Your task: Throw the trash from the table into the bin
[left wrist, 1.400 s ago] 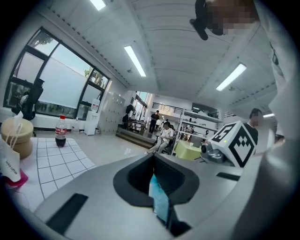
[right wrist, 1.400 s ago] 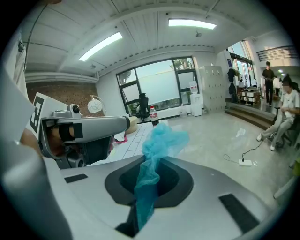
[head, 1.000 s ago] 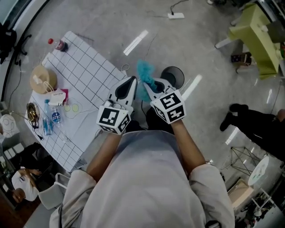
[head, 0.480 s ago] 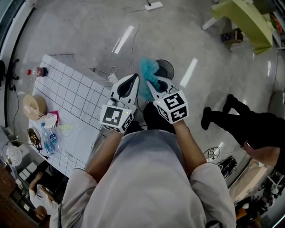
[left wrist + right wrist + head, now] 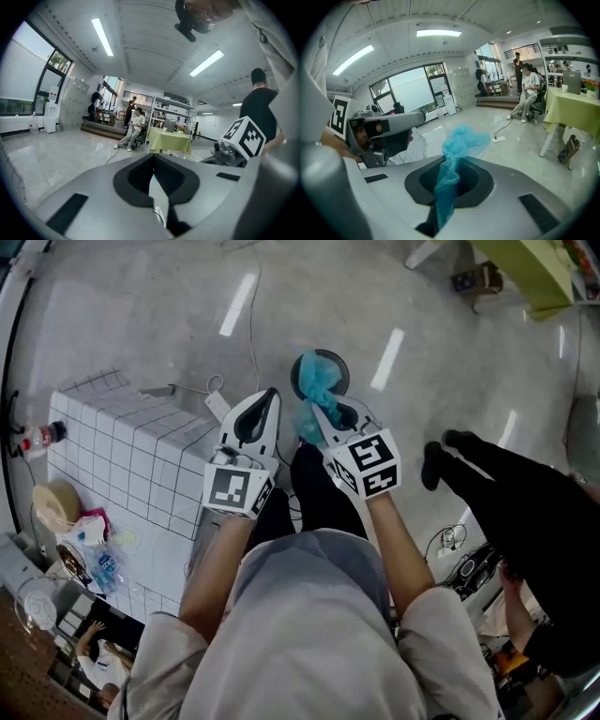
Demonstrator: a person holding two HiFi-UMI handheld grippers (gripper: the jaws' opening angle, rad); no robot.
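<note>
At the far left stands the desk [image 5: 122, 456] under its white squared cloth, with a red-capped bottle [image 5: 42, 437], a straw hat [image 5: 56, 505] and a water bottle [image 5: 101, 563] at its far-left edge. My left hand-held gripper [image 5: 258, 409] is out in front of me over the floor [image 5: 141, 315], just off the desk's corner. Its jaws are clenched together with nothing between them [image 5: 153, 157]. Just to its right, almost level with it, is my right hand-held gripper [image 5: 314, 413]. It is clamped tight on the trash, a crumpled teal mesh [image 5: 317, 390]. In the right gripper view the mesh [image 5: 461, 138] runs up through the closed jaws [image 5: 449, 159] and bunches out beyond the tips in a loose puff. From above, that puff lies over the round black bin [image 5: 339, 367] on the floor; how far above it I cannot tell. Further right a person in black [image 5: 506, 493] stands near me.
</note>
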